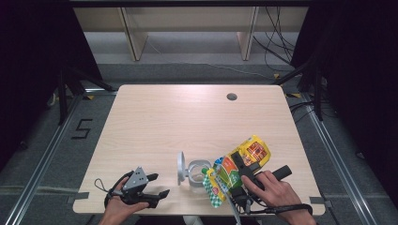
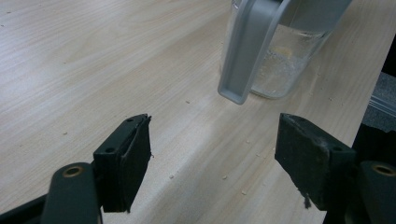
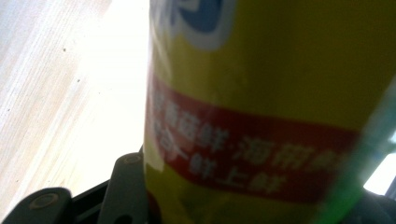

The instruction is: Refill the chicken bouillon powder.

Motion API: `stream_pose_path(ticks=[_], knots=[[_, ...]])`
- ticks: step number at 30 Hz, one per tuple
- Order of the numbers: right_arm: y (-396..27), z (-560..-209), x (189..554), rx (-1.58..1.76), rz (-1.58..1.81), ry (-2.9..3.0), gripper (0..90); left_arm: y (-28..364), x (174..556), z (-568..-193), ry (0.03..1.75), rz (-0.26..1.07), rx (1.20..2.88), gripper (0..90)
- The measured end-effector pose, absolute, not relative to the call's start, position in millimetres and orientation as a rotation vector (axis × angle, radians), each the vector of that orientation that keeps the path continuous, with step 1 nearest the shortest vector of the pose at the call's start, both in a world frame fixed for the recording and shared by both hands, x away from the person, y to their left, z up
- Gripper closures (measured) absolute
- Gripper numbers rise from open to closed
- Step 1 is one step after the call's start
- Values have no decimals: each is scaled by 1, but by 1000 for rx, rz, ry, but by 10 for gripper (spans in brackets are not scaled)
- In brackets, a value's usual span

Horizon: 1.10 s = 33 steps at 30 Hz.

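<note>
From the high view, the right gripper (image 1: 234,172) holds a yellow and green snack bag (image 1: 234,168) near the front right of the wooden table (image 1: 155,122), tipped so its lower end hangs just over a clear jar (image 1: 197,172) whose grey lid (image 1: 180,168) stands flipped open to the left. The left gripper (image 1: 157,185) rests on the table's near left, well apart from the jar, its jaws spread and empty.

The left gripper view looks past its two wide-open black jaws at bare wood, with the jar (image 2: 280,56) and its hanging lid (image 2: 247,51) beyond; a few crumbs lie scattered on the table (image 2: 93,70).

The right gripper view is close on the bag (image 3: 271,102), which sits between the jaws and appears clamped about halfway shut.

I judge the step in hand is pouring the bag's contents into the jar. Next, the bag needs tilting further with its mouth kept over the jar's opening, so nothing spills.
</note>
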State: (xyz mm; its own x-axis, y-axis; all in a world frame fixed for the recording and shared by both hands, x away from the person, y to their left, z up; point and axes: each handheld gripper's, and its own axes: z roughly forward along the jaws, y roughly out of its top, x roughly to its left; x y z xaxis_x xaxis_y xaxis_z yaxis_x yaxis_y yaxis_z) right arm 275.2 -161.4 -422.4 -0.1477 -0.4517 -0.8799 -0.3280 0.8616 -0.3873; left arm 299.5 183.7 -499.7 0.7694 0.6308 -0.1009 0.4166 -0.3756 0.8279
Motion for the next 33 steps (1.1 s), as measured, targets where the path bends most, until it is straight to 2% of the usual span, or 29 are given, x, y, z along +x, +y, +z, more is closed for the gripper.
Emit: stream_pose_path(ticks=[16, 33], knots=[[-155, -408, 282, -701, -212, 1752, 543, 183, 299, -501, 790, 288, 2011, 259], [-153, -409, 282, -733, -228, 1745, 549, 183, 300, -501, 782, 287, 2022, 256]])
